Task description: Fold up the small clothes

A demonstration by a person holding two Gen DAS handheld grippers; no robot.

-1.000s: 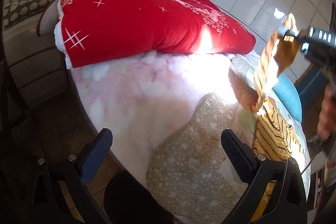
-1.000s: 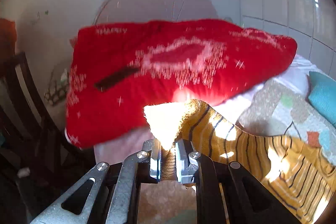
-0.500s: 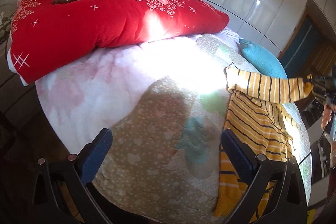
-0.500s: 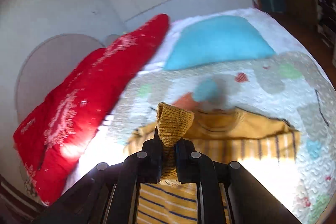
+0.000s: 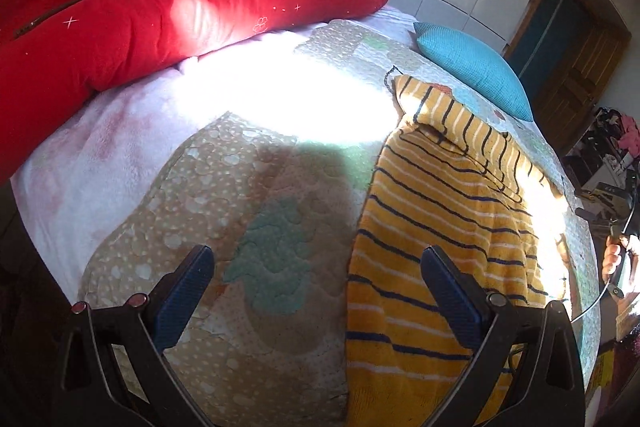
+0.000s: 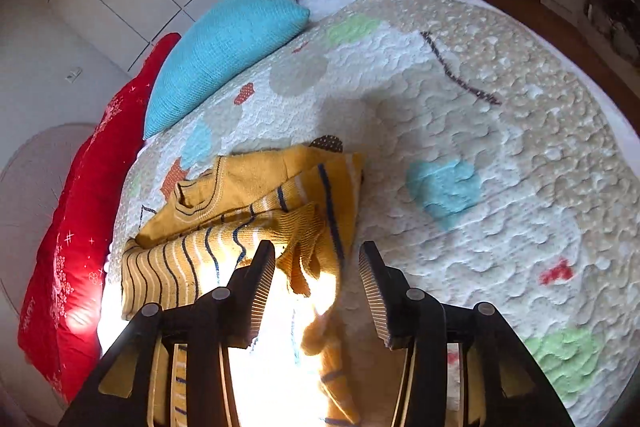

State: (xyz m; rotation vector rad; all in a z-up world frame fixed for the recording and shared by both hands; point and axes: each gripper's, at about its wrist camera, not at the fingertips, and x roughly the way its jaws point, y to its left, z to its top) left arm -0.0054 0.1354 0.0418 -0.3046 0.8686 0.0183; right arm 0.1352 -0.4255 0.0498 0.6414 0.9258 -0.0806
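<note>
My left gripper [image 5: 316, 279] was wide open, its two blue-padded fingers [image 5: 184, 291] far apart and holding nothing. My right gripper [image 6: 318, 267] was open too, with the ribbed pads [image 6: 262, 291] apart and nothing pressed between them. Both pointed downward.

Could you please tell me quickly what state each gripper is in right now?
Left gripper: open, holding nothing, above the quilt.
Right gripper: open, holding nothing, over the striped sweater.
</note>
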